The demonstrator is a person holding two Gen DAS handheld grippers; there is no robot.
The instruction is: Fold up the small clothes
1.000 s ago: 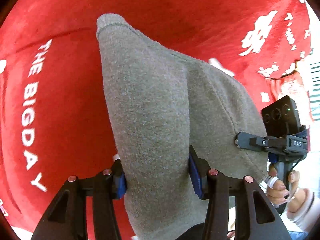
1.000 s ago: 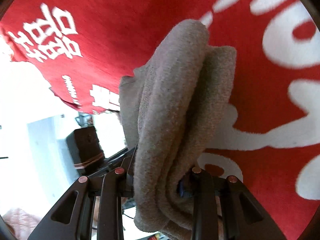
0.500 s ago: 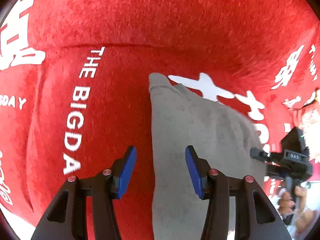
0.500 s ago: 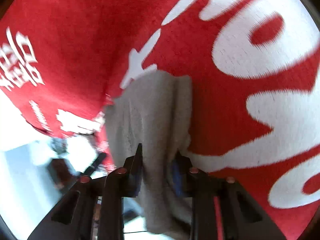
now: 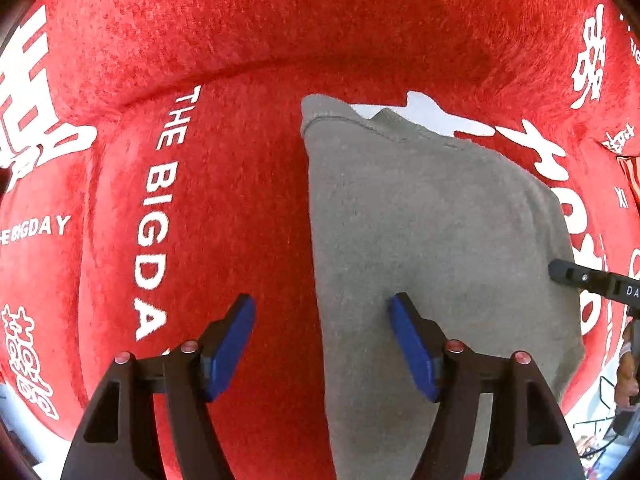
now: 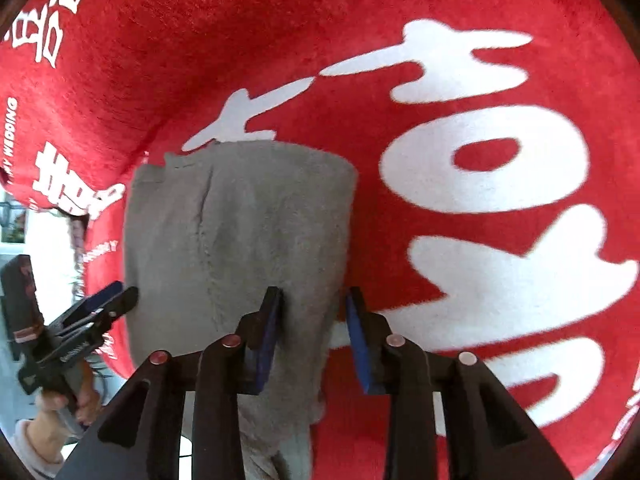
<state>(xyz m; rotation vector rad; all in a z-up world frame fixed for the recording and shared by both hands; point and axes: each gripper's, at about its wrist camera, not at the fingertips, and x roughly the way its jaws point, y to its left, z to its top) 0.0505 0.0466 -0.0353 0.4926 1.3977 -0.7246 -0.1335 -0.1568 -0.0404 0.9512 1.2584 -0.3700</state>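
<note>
A folded grey knit garment (image 5: 432,240) lies flat on the red cloth (image 5: 240,60). My left gripper (image 5: 322,300) points down over the garment's left edge. Its jaws are opening wide; the edge runs between them and neither blue pad presses on it. In the right wrist view the same garment (image 6: 240,232) lies with its right edge between the fingers of my right gripper (image 6: 313,292). Those jaws are opening too: the left pad rests against the cloth and a small gap shows at the right pad. The left gripper (image 6: 124,291) shows at the garment's far side.
The red plush cloth (image 6: 360,40) with large white lettering covers the whole surface. Its edge falls away at the left of the right wrist view, with bright floor beyond. A person's hand (image 6: 60,408) holds the left gripper's handle there.
A second ago both grippers held the grey garment hanging above the cloth. It now lies flat. The left jaws let go and spread wider; the right jaws loosened.
</note>
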